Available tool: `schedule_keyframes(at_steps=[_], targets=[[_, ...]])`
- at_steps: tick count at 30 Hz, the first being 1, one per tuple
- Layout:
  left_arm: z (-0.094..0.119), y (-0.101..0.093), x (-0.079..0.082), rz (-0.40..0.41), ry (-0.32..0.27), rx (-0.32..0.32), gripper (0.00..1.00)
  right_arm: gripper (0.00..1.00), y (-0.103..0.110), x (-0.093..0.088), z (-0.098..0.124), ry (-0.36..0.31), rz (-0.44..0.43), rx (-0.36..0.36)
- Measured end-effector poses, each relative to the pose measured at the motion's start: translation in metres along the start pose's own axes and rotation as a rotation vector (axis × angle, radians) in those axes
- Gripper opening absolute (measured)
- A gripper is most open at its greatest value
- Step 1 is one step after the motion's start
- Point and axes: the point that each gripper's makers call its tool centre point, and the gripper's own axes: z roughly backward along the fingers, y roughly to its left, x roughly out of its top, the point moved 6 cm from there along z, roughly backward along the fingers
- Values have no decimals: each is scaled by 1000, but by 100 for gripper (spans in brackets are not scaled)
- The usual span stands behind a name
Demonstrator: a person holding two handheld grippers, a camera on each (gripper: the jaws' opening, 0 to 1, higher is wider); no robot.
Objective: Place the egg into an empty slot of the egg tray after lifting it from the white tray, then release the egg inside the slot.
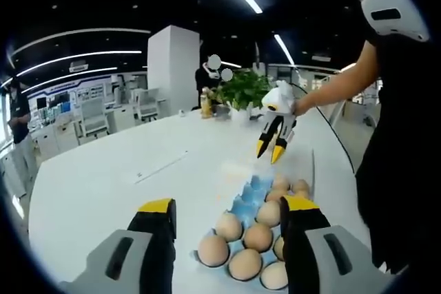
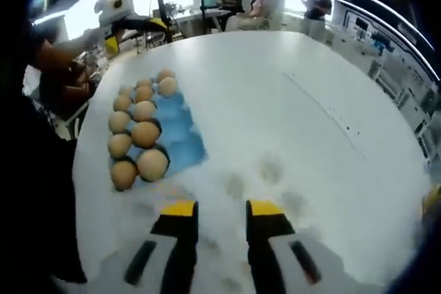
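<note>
Brown eggs (image 1: 213, 249) in blue egg tray (image 1: 249, 196)

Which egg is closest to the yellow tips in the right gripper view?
The biggest-looking egg, at the near corner of the blue egg tray, beside the empty blue slots. It sits closest to the right gripper; the other eggs lie farther back.

You see matt brown eggs (image 1: 243, 264) in a blue, seemingly moulded-pulp egg tray (image 2: 180, 129) on a smooth, faintly glossy white table (image 2: 289, 115).
</note>
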Motion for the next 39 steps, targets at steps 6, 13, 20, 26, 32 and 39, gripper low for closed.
schedule_keyframes(at_steps=[6, 13, 20, 26, 32, 39], targets=[[-1, 0, 0, 0, -2, -1, 61, 27, -16, -19, 19, 40, 3, -78], [0, 0, 0, 10, -3, -1, 61, 27, -28, -37, 32, 108, 12, -107], [-1, 0, 1, 5, -5, -1, 61, 27, -31, -49, 27, 239, 95, -95], [1, 1, 0, 8, 5, 1, 61, 28, -33, -42, 20, 305, 166, -23], [0, 1, -2, 16, 11, -3, 60, 28, -40, -42, 15, 366, 178, 62], [-4, 2, -1, 21, -2, 1, 60, 24, -34, -43, 21, 313, 148, -61]])
